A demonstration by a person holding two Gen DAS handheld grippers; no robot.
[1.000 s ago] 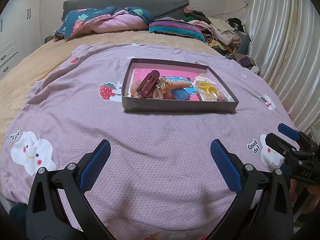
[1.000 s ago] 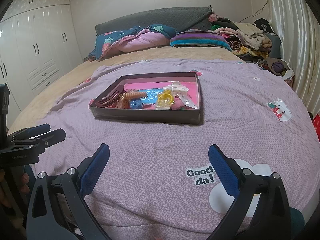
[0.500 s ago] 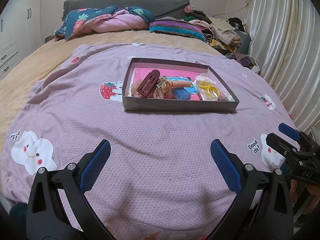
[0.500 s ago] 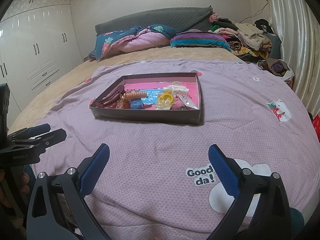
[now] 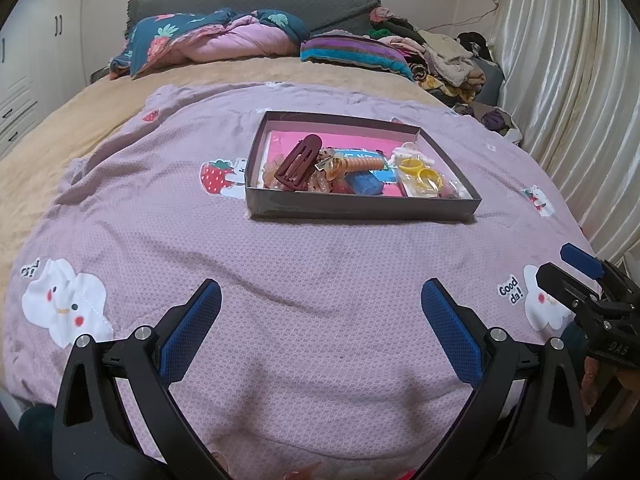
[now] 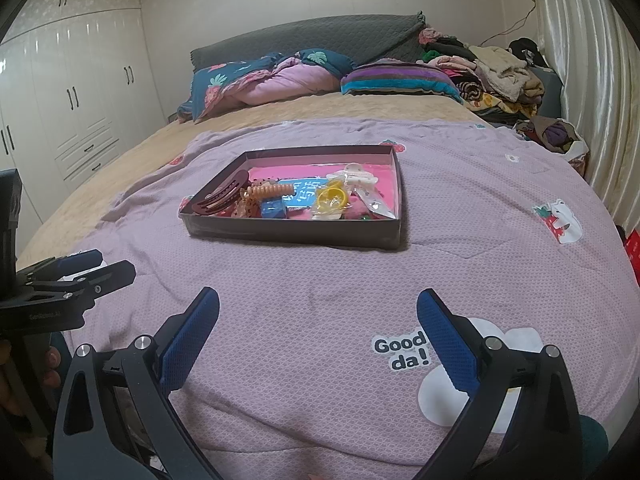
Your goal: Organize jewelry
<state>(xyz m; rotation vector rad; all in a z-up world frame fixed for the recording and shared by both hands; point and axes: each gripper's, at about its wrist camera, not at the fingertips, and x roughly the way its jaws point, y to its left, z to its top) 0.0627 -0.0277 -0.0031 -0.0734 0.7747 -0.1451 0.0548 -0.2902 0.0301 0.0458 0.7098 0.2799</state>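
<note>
Reading "Good da!" (image 6: 401, 353), quilt print (image 5: 511, 289)

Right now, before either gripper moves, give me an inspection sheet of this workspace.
Surface: lilac quilted bedspread with cartoon prints, spread over a tan bed.
Job's things: shallow dark cardboard tray holding a maroon plastic hair claw, a tan spiral hair tie, yellow rings, a white hair claw and a blue block, all piled loosely.
Clutter: heap of folded clothes at the headboard corner.
Grippers: left gripper and right gripper open, empty, short of the tray.
Cables: thin wire on the wall.
Surroundings: white wardrobe, pleated curtain.
</note>
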